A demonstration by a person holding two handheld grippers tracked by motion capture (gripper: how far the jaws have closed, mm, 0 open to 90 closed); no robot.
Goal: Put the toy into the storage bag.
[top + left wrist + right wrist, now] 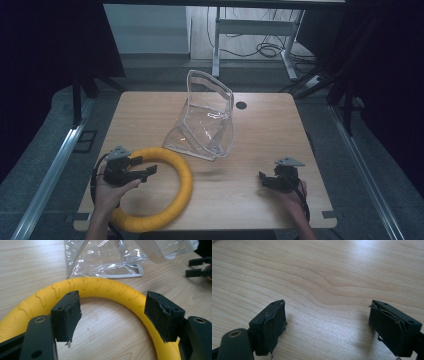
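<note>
A yellow foam ring [170, 192] lies flat on the wooden table [260, 135] at the front left; the left gripper view shows its ribbed arc [100, 288]. My left gripper [146, 167] hovers over the ring's left part, its jaws wide apart with bare table between them, so it is open [112, 315]. A clear plastic pouch [207, 120] stands upright behind the ring, its base close to the ring's far edge [105, 260]. At the front right, my right gripper [264, 179] is open above bare wood [327, 322].
A small dark hole [241, 105] marks the table's far right. Beyond the table stand desk legs with cables [265, 47] on the floor. Metal rails [55, 165] run along both sides. My right gripper's jaws [198, 266] show at the upper right of the left gripper view.
</note>
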